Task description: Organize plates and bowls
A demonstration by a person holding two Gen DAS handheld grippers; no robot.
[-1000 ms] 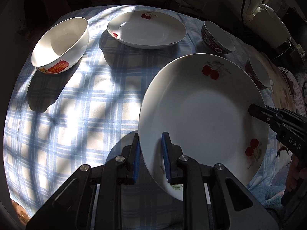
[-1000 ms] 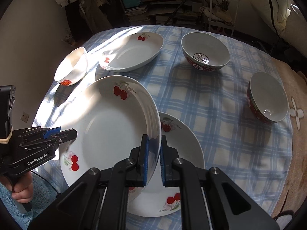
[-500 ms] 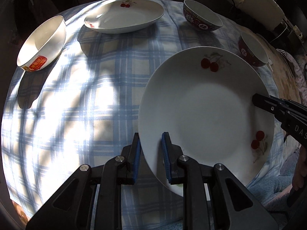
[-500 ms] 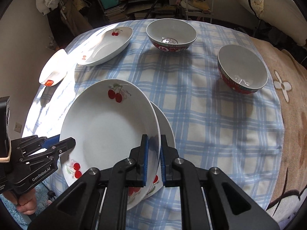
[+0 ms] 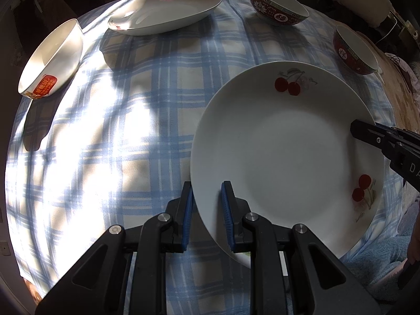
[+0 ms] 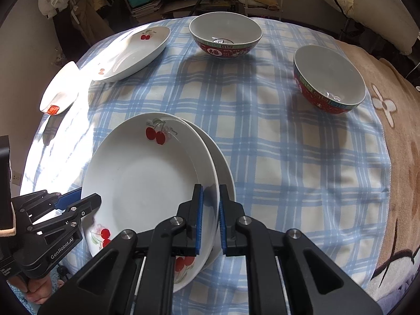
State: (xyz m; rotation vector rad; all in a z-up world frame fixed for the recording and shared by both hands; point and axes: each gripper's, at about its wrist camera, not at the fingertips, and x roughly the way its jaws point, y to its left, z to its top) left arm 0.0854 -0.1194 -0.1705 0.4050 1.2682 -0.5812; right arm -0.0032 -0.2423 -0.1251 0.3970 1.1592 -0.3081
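Over lower plate: cherry plate is sinking closer, nearly stacking.
Claws: left gripper and right gripper are both clamping its rim.

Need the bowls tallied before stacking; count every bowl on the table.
3: a white bowl at the far left edge, a red-patterned bowl at the far middle, another red-patterned bowl on the right. None seems hidden.

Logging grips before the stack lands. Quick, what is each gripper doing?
Left gripper: shut on the cherry plate rim.
Right gripper: shut on its opposite rim.
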